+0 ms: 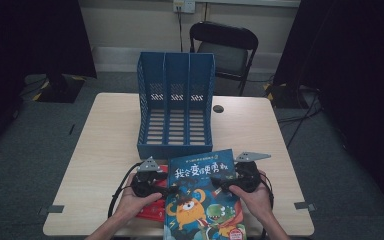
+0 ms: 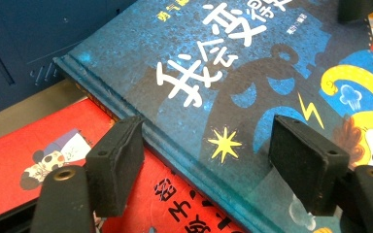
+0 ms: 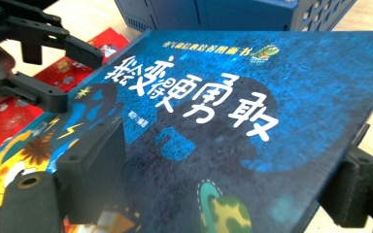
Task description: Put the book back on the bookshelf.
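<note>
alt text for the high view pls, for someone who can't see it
Two hand-held grippers, left and right, flank a blue picture book lying partly on a red book, with an empty blue file rack behind.

- The file rack (image 1: 176,105) stands at the table's (image 1: 105,145) centre, toward 12 o'clock.
- The monster book (image 1: 205,197) lies at 6 o'clock from the rack, near the table's front edge.
- The red book (image 1: 155,210) lies under the monster book's 9 o'clock side, jutting out toward 9 o'clock.
- The left gripper (image 1: 172,190) sits at the monster book's 9 o'clock edge, the right gripper (image 1: 215,185) at its 3 o'clock side.
- A chair (image 1: 225,50) stands beyond the table at 12 o'clock.
</note>
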A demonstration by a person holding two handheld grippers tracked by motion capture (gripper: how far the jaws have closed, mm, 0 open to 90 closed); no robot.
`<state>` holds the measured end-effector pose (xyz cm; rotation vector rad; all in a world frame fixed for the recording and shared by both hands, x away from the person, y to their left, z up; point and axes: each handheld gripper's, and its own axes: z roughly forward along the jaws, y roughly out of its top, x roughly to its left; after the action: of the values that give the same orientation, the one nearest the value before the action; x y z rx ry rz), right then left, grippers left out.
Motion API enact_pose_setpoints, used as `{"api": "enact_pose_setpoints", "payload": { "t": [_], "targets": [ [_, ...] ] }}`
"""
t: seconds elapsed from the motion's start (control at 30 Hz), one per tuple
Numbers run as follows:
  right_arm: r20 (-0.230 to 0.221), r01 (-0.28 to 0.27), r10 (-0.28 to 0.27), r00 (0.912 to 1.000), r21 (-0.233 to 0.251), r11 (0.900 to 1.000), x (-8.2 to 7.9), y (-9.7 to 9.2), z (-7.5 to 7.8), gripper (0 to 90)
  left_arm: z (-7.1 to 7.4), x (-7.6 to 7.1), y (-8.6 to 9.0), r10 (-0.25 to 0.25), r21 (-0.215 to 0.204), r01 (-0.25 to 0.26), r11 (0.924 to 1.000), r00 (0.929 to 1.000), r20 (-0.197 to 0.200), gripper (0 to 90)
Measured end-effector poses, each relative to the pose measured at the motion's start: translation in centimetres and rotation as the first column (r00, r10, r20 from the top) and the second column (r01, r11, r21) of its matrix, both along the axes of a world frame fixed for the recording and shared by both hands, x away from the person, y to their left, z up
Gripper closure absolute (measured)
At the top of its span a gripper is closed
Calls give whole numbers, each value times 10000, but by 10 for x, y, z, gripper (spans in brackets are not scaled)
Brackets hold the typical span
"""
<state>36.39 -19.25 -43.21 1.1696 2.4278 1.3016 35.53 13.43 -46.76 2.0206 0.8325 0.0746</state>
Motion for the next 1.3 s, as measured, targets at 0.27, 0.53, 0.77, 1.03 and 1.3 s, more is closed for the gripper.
{"api": "enact_pose_setpoints", "payload": {
  "t": [0.27,0.53,0.77,1.03,1.3],
  "targets": [
    [38,42,-42,10000,112,9999,3,1,-6,165,0,-1,-1,69,37,-70,10000,10000,33,278],
    [755,-82,74,9971,93,9999,-6,-1,1,192,0,2,3,4,-325,-13,9995,9996,-284,202],
    [957,-169,156,9953,133,9998,-8,-2,5,216,0,3,3,-63,-506,40,9987,9990,-452,183],
    [1372,-343,323,9900,126,9993,-15,1,16,263,-1,6,5,-300,-1184,169,9928,9935,-1096,183],
    [496,-171,167,9986,80,9998,-8,1,12,262,2,6,13,-141,-1407,-8,9900,9944,-1052,302]
  ]
}}
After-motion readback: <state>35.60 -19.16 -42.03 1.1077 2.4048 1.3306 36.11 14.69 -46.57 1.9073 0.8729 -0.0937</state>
